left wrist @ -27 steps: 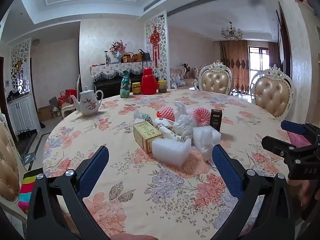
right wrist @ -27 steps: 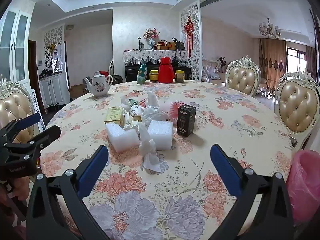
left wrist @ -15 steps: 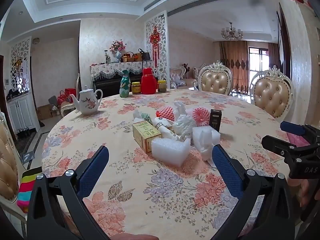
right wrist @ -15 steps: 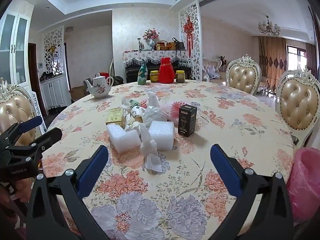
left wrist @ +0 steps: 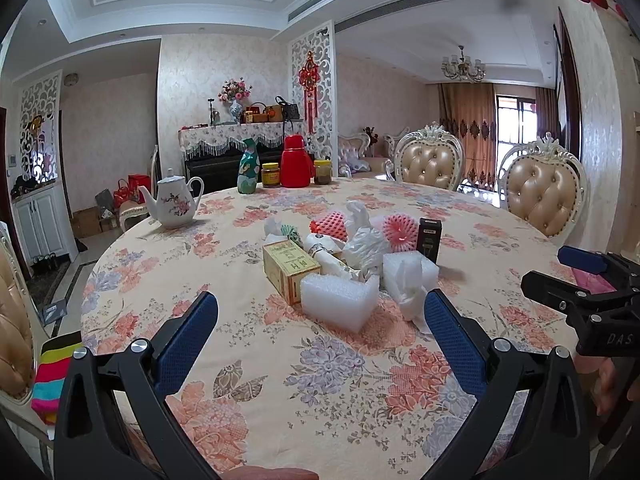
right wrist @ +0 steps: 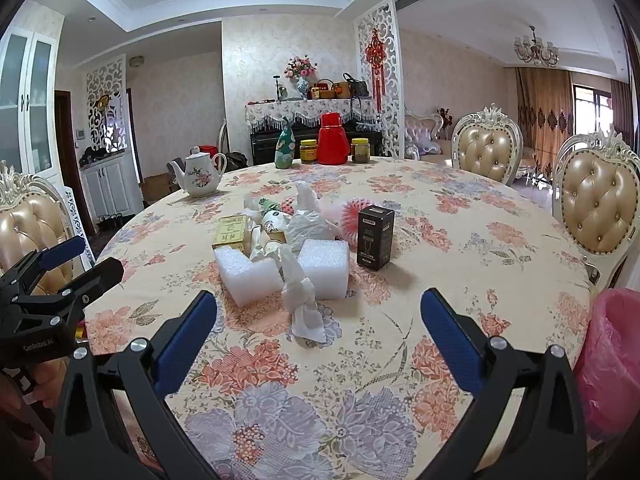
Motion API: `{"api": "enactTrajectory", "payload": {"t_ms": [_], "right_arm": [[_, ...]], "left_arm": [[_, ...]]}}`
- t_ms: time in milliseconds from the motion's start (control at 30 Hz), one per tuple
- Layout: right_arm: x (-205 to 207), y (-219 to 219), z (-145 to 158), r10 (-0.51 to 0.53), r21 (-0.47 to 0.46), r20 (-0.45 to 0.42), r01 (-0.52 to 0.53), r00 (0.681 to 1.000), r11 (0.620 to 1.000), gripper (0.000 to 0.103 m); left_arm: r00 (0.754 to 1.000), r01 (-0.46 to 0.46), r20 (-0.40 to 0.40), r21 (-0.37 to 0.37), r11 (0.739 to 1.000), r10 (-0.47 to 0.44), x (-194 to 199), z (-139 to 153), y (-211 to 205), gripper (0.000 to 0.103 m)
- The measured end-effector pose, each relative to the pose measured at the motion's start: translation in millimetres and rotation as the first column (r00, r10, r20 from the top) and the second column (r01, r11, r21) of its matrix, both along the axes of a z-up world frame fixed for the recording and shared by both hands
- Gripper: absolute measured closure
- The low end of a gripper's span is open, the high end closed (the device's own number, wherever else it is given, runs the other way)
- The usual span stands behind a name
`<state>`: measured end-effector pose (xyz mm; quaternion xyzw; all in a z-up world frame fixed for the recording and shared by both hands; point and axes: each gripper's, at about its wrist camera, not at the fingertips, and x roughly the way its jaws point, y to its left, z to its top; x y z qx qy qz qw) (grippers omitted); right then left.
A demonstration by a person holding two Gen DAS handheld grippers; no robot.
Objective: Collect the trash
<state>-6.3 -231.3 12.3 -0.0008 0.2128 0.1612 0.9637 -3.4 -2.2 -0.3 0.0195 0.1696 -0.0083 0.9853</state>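
Pink bin bag (right wrist: 612,360) cut off by the frame's right edge. Print on black box (right wrist: 375,237) too small to read. Items behind crumpled plastic bag (left wrist: 366,246) partly hidden.

So on the bench: two foam blocks (right wrist: 244,276) (right wrist: 326,262), two pink nets (left wrist: 330,227) (left wrist: 398,232), one black box (right wrist: 375,238), one yellow box (left wrist: 290,264), one teapot (left wrist: 173,204), two jars (left wrist: 270,175) (left wrist: 322,171), one red flask (left wrist: 295,162), and two chairs (left wrist: 430,164) (left wrist: 544,196) upper right.

Easing a touch closer to the trash pile (right wrist: 288,240) on the floral table (right wrist: 460,248), both views creeping forward and the foam blocks (left wrist: 340,300) looming slightly larger.
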Motion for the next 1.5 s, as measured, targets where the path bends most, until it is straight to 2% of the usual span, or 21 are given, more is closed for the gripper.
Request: {"api": "enactTrajectory", "payload": {"t_ms": [1500], "right_arm": [[1.9, -3.4, -5.7, -0.002, 0.04, -0.023, 0.003, 1.0, 0.999, 0.004]], "left_arm": [[1.0, 0.017, -0.015, -0.019, 1.0, -0.017, 3.6, -4.0, 0.6, 0.006]]}}
